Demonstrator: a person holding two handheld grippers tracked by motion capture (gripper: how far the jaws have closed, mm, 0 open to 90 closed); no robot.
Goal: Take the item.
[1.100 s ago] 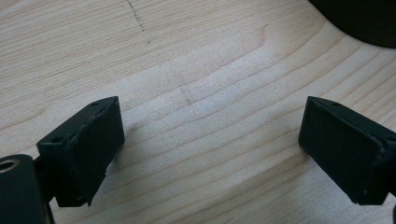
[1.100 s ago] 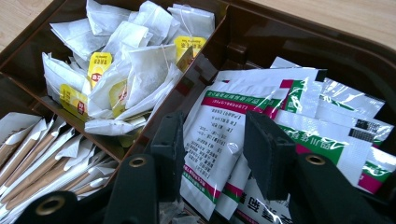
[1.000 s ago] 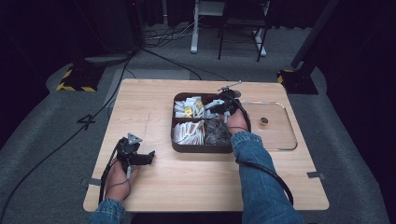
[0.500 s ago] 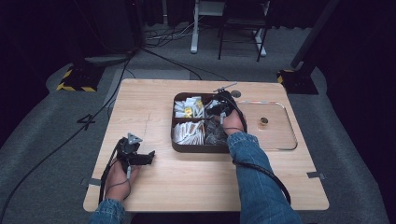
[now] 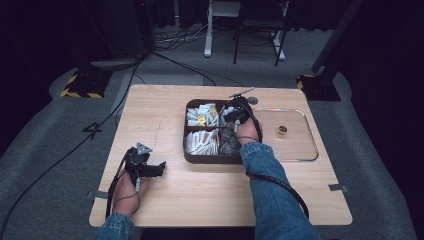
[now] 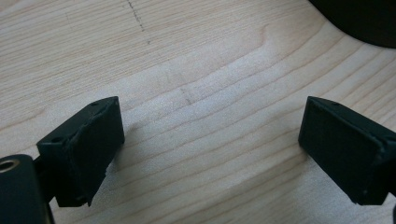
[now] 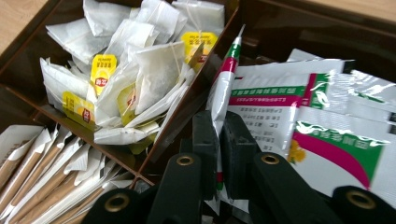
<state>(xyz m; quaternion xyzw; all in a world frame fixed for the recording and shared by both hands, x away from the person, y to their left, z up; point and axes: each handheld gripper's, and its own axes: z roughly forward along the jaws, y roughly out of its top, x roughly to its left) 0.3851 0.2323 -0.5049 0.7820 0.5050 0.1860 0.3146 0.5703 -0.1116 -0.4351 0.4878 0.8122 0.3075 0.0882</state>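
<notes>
Closing just now, right hand-held gripper (image 7: 218, 144) clamps a sachet (image 7: 223, 88), edge-on between tray (image 7: 261, 28) compartments.

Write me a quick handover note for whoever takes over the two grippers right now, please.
Right gripper: jaws just closed, shut on a white, green and pink sachet held edge-up over the far right compartment of the brown box.
Left gripper: open, holding nothing, resting over bare table.
Done: sachet gripped.
Left: lift it out and set it down, perhaps on the clear tray.
</notes>
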